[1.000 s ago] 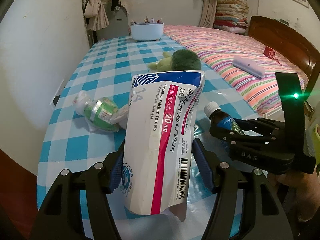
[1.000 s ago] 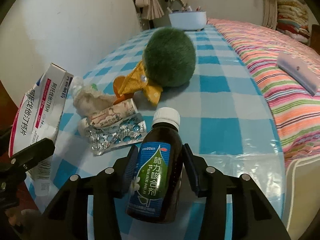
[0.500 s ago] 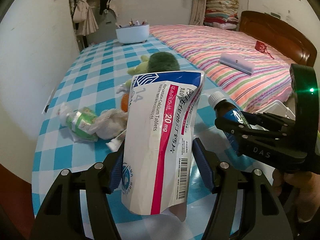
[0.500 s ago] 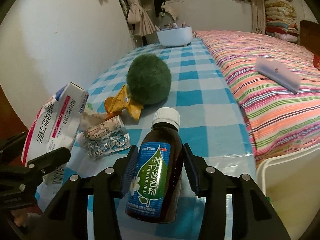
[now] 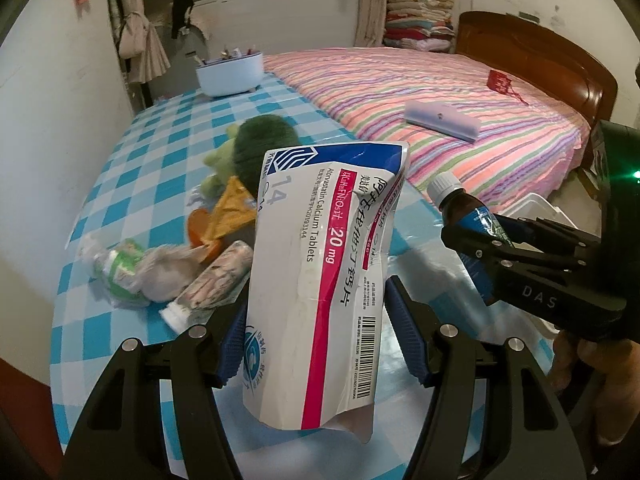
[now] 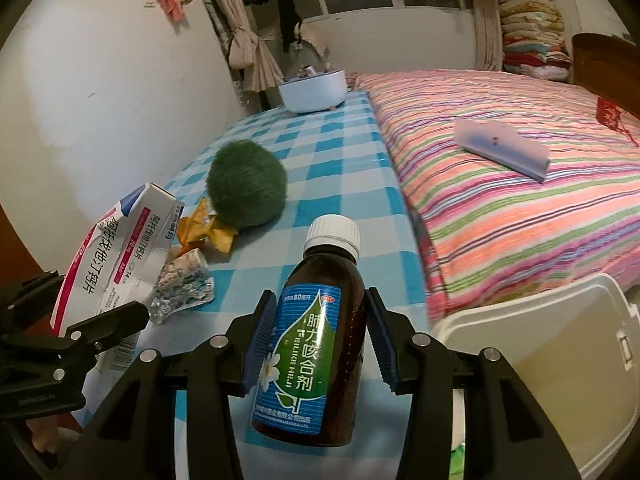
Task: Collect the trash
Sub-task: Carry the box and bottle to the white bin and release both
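Observation:
My left gripper (image 5: 316,336) is shut on a crushed white, red and blue tablet box (image 5: 320,272), held upright above the checked table. My right gripper (image 6: 318,340) is shut on a brown medicine bottle (image 6: 316,336) with a white cap and a blue-green label. In the left wrist view the bottle (image 5: 466,216) and right gripper (image 5: 500,248) hang at the right. In the right wrist view the box (image 6: 116,256) and left gripper (image 6: 80,328) show at the left. A white bin (image 6: 536,360) with an open top stands low at the right.
On the blue-checked table (image 5: 132,168) lie a green plush toy (image 6: 246,182), yellow wrappers (image 6: 204,232), a blister pack (image 6: 180,296), a small tube (image 5: 212,280) and a crumpled wad (image 5: 132,272). A white bowl (image 5: 230,74) stands at the far end. The striped bed (image 6: 520,208) borders the table's right side.
Both grippers have drifted back and rightward along the table edge with their loads. The litter pile has slid left in view and the white bin has come into sight at the right.

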A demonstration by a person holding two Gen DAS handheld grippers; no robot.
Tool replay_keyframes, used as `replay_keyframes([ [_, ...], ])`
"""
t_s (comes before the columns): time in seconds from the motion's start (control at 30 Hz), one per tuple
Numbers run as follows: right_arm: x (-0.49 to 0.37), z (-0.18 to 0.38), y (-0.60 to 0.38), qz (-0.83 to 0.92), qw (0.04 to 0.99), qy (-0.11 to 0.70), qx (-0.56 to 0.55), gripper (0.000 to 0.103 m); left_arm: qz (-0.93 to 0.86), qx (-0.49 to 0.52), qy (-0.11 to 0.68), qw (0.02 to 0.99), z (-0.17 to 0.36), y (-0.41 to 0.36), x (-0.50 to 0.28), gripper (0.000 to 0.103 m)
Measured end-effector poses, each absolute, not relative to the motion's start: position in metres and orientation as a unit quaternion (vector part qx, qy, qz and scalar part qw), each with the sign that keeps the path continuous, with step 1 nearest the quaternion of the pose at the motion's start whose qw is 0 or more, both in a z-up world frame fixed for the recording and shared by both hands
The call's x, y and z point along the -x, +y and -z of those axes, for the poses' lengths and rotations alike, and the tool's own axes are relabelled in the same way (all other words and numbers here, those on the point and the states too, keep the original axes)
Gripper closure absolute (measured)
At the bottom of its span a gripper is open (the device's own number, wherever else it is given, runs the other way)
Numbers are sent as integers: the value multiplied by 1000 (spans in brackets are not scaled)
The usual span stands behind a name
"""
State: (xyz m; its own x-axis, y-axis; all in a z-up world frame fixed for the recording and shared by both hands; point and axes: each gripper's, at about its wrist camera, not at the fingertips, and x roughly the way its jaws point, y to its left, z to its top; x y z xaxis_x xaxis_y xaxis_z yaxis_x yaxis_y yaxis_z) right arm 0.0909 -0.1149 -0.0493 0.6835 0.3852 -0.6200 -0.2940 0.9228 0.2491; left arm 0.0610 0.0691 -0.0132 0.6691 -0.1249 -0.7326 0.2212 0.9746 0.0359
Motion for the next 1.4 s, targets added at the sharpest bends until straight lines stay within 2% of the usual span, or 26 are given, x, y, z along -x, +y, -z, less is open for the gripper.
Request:
replay_keyframes([
  [1.27, -56, 46, -284, -38, 936, 312, -157, 58, 199, -116, 390, 891, 10, -82, -61, 40],
  [1.33, -57, 47, -289, -36, 935, 313, -164, 54, 200, -119, 389, 891, 10, -86, -59, 40],
  [1.4, -55, 46, -294, -38, 934, 307, -178, 41, 201, -121, 388, 891, 10, -90, -59, 40],
])
